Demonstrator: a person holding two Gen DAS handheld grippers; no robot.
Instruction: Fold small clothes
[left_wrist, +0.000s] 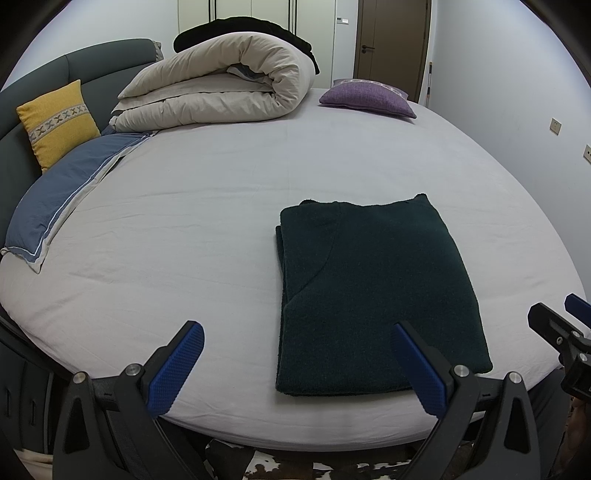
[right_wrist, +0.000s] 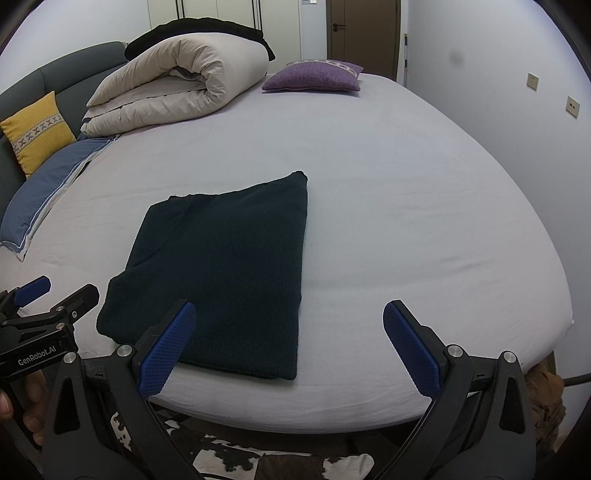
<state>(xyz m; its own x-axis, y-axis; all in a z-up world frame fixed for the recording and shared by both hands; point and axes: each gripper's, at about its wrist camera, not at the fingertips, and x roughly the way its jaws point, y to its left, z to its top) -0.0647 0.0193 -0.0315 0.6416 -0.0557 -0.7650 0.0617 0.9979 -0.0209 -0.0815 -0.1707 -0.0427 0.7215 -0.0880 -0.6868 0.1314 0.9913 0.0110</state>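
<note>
A dark green knit sweater (left_wrist: 373, 295) lies folded into a flat rectangle near the front edge of the bed; it also shows in the right wrist view (right_wrist: 229, 273). My left gripper (left_wrist: 299, 328) is open and empty, held over the bed's front edge, its right finger above the sweater's near edge. My right gripper (right_wrist: 290, 314) is open and empty, its left finger over the sweater's near right part. The right gripper also shows at the right edge of the left wrist view (left_wrist: 561, 325), and the left gripper at the left edge of the right wrist view (right_wrist: 48, 299).
The bed has a pale grey sheet (left_wrist: 221, 221). A rolled beige duvet (left_wrist: 221, 85) with a black garment on top lies at the back. A purple cushion (left_wrist: 365, 98), a yellow cushion (left_wrist: 55, 122) and a blue pillow (left_wrist: 62, 192) lie around it. A cowhide rug (right_wrist: 258, 461) is below.
</note>
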